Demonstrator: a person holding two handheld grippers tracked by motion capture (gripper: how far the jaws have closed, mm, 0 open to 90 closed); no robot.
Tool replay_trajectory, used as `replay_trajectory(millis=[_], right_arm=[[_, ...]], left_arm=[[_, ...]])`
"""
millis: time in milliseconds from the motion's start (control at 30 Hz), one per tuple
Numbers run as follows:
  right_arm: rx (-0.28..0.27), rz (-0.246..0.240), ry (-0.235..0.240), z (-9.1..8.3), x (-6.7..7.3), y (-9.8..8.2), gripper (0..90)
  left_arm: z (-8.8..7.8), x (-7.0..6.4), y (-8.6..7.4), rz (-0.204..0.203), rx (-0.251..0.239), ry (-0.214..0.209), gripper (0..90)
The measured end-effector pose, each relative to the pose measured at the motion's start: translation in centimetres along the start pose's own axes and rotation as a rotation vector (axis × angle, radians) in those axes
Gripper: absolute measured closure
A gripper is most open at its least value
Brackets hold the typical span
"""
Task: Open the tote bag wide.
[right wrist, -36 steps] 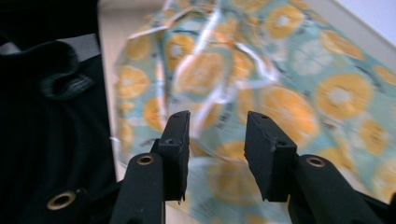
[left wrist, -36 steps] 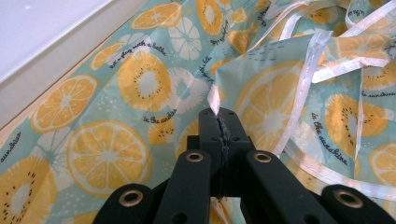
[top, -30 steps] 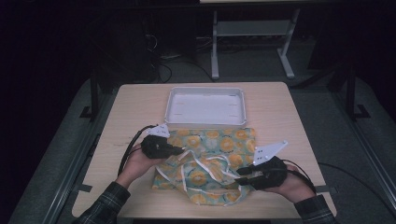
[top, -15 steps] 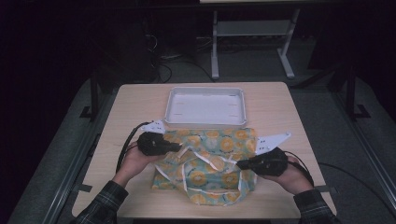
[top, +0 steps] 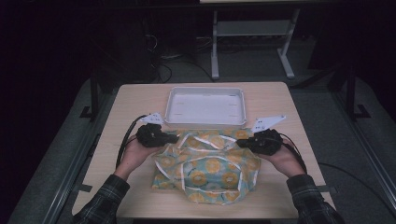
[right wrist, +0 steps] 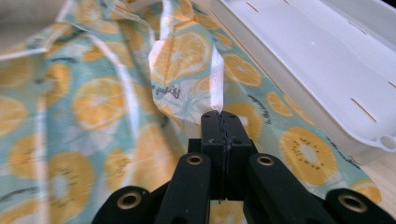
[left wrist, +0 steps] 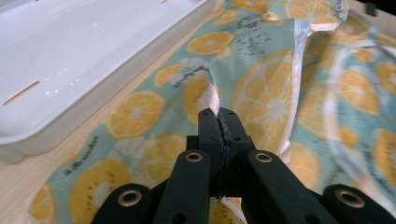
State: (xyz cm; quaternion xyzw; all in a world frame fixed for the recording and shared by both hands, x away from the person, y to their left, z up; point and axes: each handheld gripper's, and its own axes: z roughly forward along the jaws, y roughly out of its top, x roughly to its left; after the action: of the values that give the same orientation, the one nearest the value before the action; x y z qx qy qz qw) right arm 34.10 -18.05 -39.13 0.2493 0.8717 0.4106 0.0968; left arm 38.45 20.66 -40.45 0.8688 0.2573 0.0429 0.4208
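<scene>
Fruit-print cloth (top: 208, 168) lies crumpled on the near half of the wooden table (top: 121, 107), teal ground with orange and kiwi slices, white hem showing in several folds. No clean long axis: the heap is roughly as wide as deep, a little broader across the table than front to back, its far edge running parallel to the tray and its near edge bulging toward the person.

White plastic tray (top: 205, 106) sits just beyond the cloth, long side across the table; the cloth's far edge reaches its near wall or nearly so, and contact cannot be told from above. In the left gripper view the tray (left wrist: 70, 56) runs along the upper left with cloth right up against its wall.

Left gripper (top: 173, 138) at the cloth's far left corner, jaws pointing right toward the middle of the table. In its own view the left gripper (left wrist: 219, 119) has its jaws pressed together on a raised fold of cloth (left wrist: 261, 93), the white hem rising from between the tips.

Right gripper (top: 240, 141) at the far right corner, jaws pointing left, mirroring the other. In its own view the right gripper (right wrist: 219, 120) is likewise clamped on the hem, and a flap of cloth (right wrist: 182, 60) stands up from the tips. Its jaws have just been closing, with the cloth edge between them. Tray (right wrist: 327, 60) lies at upper right there.

Both pinched corners are lifted slightly off the table; the remainder lies slack between the hands.
</scene>
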Motion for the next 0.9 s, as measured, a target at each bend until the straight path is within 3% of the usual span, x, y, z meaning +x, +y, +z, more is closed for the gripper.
replay_trajectory(millis=[200, 533, 767, 900], right_arm=[[0.045, 0.032, -0.031, 2.1, -1.6, -0.4, 89.1], [0.146, 0.063, -0.079, 6.2, -3.8, -1.7, 89.2], [0.203, 0.065, -0.083, 7.7, -4.0, -2.3, 89.3], [0.204, 0.062, -0.087, 7.8, -3.9, -2.4, 89.2]], left_arm=[[1.4, 1.4, -0.7, -0.041, 0.045, 0.052, 89.1], [3.6, 2.8, -1.5, -0.044, 0.138, 0.149, 89.2], [5.0, 3.3, -2.0, -0.029, 0.207, 0.166, 89.2], [5.1, 3.1, -2.1, -0.017, 0.202, 0.176, 88.8]])
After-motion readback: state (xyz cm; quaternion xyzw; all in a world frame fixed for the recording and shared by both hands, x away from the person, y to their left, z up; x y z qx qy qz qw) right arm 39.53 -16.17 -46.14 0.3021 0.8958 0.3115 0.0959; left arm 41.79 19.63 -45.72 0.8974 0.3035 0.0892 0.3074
